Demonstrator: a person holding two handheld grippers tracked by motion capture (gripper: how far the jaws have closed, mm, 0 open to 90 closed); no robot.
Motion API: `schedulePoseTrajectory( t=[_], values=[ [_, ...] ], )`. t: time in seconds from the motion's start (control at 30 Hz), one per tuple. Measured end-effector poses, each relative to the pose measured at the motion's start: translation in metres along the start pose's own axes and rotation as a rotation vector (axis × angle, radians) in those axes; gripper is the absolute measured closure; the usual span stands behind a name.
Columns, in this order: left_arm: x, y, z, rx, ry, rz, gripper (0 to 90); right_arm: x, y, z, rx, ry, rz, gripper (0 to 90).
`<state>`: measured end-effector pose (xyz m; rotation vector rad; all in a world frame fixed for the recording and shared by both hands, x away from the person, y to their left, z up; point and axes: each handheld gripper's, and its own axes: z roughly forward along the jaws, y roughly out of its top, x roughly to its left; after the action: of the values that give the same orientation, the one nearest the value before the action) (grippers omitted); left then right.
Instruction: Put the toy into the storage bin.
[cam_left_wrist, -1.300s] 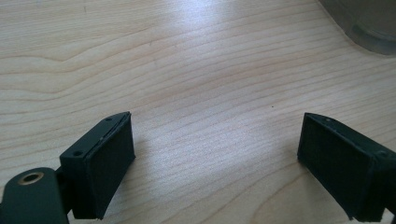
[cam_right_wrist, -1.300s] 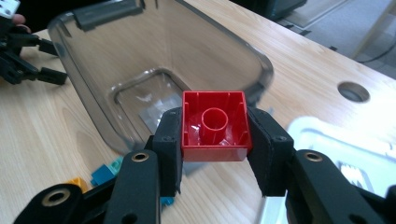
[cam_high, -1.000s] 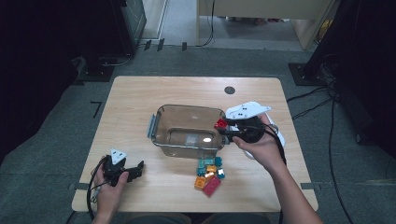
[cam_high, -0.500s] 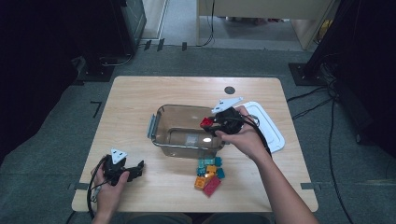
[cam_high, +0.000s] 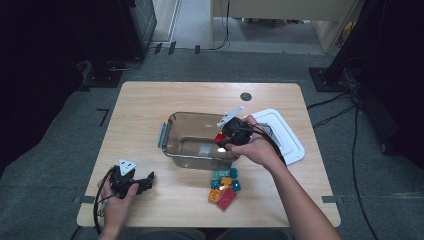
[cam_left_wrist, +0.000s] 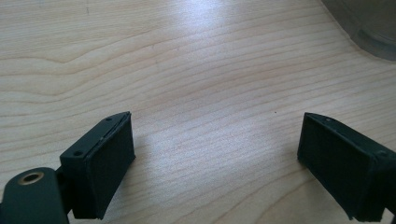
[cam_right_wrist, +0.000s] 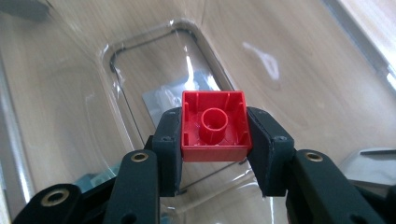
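Item: red block (cam_right_wrist: 214, 126), square, hollow underside with a round central tube facing the camera. Location: clamped between the pads of the right tongs (cam_high: 223, 140), centre of the high view, over the right-hand end of the clear bin (cam_high: 172, 137).

Step in hand, as judged: placing the block into the bin. To do it well, carry the block clear of the bin's near wall, lower it toward the floor of the bin, and part the tongs only when it is low, so it does not bounce on the hard plastic.

Left tongs (cam_high: 142, 181): lower left of the high view, resting on the counter (cam_high: 145, 107), spread wide, nothing between them.

Containers:
- Clear bin, rectangular, handle at its left end; in the right gripper view it appears to hold no blocks, with a pale label on its floor.
- White lid (cam_high: 285, 137), right of the bin, lying flat on the counter, off the bin.

Stock awaiting: heap of blocks (cam_high: 224, 185), teal, orange, pink-red, just below the bin in the high view.
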<state>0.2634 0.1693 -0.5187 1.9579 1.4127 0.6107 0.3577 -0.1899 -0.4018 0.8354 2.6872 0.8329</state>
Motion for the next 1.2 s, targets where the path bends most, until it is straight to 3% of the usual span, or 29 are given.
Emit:
schedulePoseTrajectory(
  t=[0.13, 0.4, 0.43, 0.53, 0.67, 1.0, 1.2],
  values=[
    [0.000, 0.000, 0.000, 0.000, 0.002, -0.002, 10.6, 0.000, 0.001, 0.000, -0.021, 0.023, 0.005, 51.3],
    [0.000, 0.000, 0.000, 0.001, 0.004, -0.001, 10.6, 0.000, 0.000, -0.012, -0.082, 0.009, 0.028, 49.2],
    [0.000, 0.000, 0.000, 0.001, 0.004, -0.001, 10.5, 0.000, 0.000, -0.020, -0.129, 0.011, 0.036, 48.3],
    [0.000, 0.000, 0.000, 0.000, 0.004, -0.002, 10.6, -0.002, -0.003, -0.034, -0.197, 0.008, 0.045, 45.7],
    [0.000, 0.000, 0.000, -0.001, 0.004, -0.004, 10.5, -0.004, -0.008, -0.047, -0.244, 0.006, 0.060, 45.2],
    [0.000, 0.000, 0.000, 0.000, 0.004, -0.003, 10.6, -0.015, -0.046, -0.076, -0.333, -0.019, 0.131, 44.3],
    [0.000, 0.000, 0.000, 0.001, 0.004, -0.003, 10.6, -0.019, -0.074, -0.084, -0.347, -0.038, 0.171, 44.5]
  ],
)
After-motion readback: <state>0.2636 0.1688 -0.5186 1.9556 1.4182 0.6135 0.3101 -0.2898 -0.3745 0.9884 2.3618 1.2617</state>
